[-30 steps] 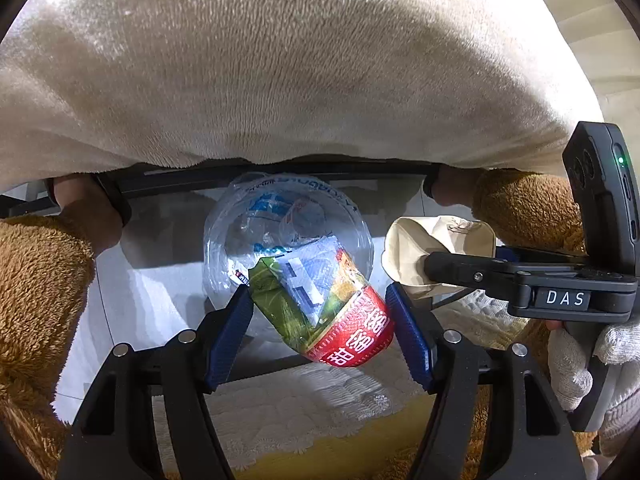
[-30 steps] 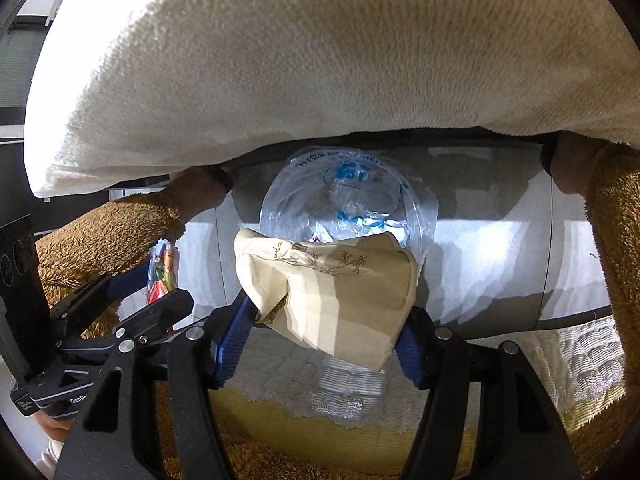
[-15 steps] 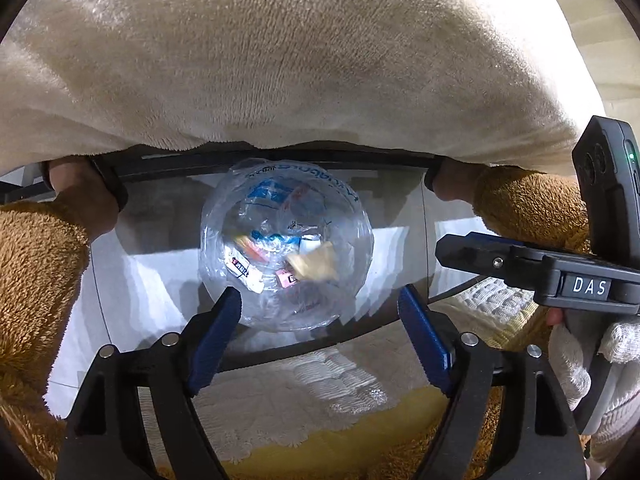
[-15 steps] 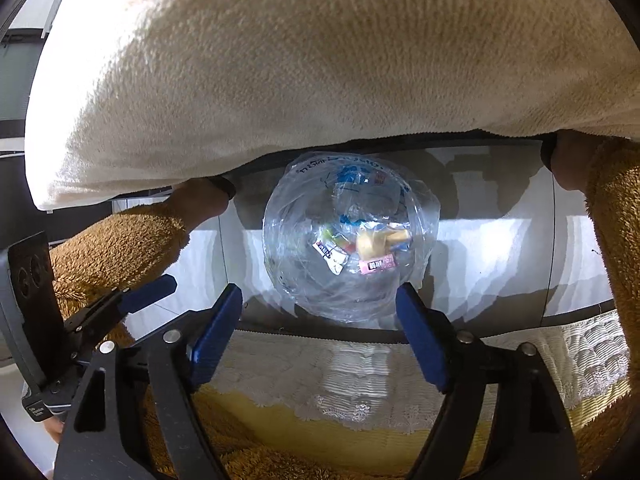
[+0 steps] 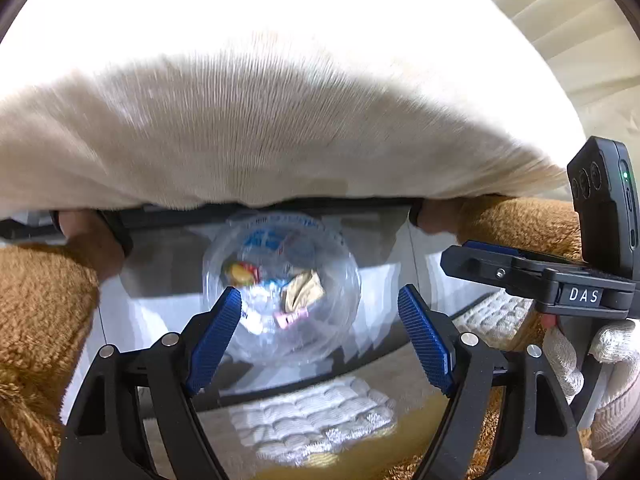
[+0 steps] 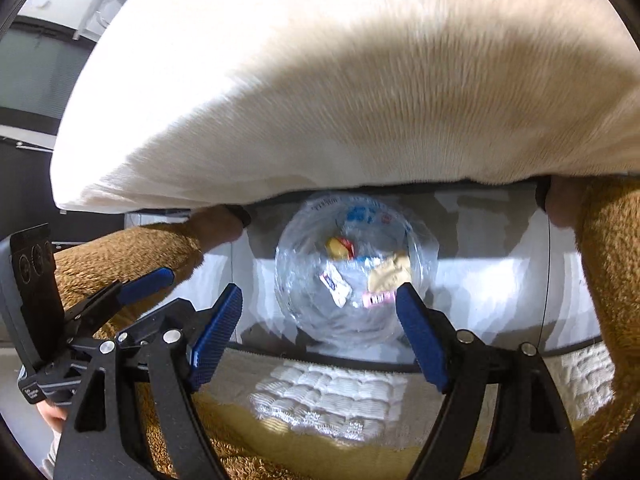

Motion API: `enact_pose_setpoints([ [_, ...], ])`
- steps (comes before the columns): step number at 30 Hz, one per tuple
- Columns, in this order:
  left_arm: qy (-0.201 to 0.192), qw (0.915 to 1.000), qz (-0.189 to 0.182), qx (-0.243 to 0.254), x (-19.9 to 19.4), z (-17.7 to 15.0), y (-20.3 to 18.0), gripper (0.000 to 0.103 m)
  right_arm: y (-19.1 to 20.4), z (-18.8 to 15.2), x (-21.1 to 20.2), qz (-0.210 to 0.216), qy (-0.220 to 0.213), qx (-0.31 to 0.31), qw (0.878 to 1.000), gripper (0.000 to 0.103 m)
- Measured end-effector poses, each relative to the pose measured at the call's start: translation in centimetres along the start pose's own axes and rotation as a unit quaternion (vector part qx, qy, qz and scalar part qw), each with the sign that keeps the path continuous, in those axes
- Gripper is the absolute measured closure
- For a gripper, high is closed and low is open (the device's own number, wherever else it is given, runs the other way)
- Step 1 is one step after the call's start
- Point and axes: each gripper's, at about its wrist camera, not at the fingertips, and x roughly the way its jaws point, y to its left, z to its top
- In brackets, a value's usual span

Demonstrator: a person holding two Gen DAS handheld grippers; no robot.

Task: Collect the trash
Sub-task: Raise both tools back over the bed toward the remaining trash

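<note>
A clear plastic trash bag (image 5: 256,332) hangs open below both grippers. Inside it lie a red and yellow snack wrapper (image 5: 240,272), a crumpled beige paper wrapper (image 5: 302,290) and small bits. My left gripper (image 5: 320,300) stands open above the bag with nothing between its blue pads. The right wrist view shows the same bag (image 6: 356,320), the snack wrapper (image 6: 340,246) and the beige wrapper (image 6: 390,274). Over them my right gripper (image 6: 319,296) is open and empty. The left gripper's fingers (image 6: 152,280) show at that view's left edge.
A cream fleece cloth (image 5: 260,120) fills the top of both views. Brown fuzzy fabric (image 5: 36,300) flanks the bag on both sides. A white quilted mat (image 5: 312,416) with a yellow edge lies below. A white-gloved hand (image 5: 608,344) holds the right gripper's handle.
A second ago the left gripper held the snack wrapper and the right the beige wrapper. Both jaws opened, the two pieces fell into the bag, and both grippers rose slightly.
</note>
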Motion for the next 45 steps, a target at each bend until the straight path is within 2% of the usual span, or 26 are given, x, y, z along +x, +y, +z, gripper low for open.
enact_pose_setpoints([
  [8, -0.101, 0.9945, -0.008, 0.025, -3.9, -0.6, -0.8, 0.024, 1.4, -1.7, -4.7, 0.007, -0.108, -0.065, 0.992, 0.025],
  [17, -0.207, 0.9766, -0.017, 0.057, -8.4, -1.8, -2.0, 0.024, 2.5, -4.2, -9.8, 0.008, -0.224, -0.126, 0.966, 0.025],
  [22, -0.248, 0.9656, -0.024, 0.076, -10.7, -2.3, -2.6, 0.024, 2.6, -4.8, -12.1, 0.012, -0.267, -0.148, 0.952, 0.025],
  [27, -0.269, 0.9593, -0.029, 0.082, -12.2, -1.8, -2.8, 0.024, 2.7, -4.4, -14.3, 0.003, -0.298, -0.168, 0.94, 0.025],
  [31, -0.275, 0.957, -0.029, 0.086, -13.0, -0.7, -2.6, 0.024, 2.8, -3.0, -15.1, -0.001, -0.307, -0.18, 0.934, 0.025],
  [35, -0.287, 0.9519, -0.054, 0.093, -14.1, 1.3, -2.3, 0.024, 3.4, 0.0, -15.2, -0.017, -0.304, -0.2, 0.931, 0.025],
  [39, -0.301, 0.9462, -0.054, 0.107, -15.3, 3.5, -2.3, 0.024, 4.0, 4.2, -15.3, -0.028, -0.305, -0.218, 0.927, 0.025],
  [45, -0.304, 0.9455, -0.047, 0.107, -15.9, 7.8, -1.2, 0.024, 4.3, 11.2, -14.5, -0.032, -0.302, -0.207, 0.93, 0.025],
])
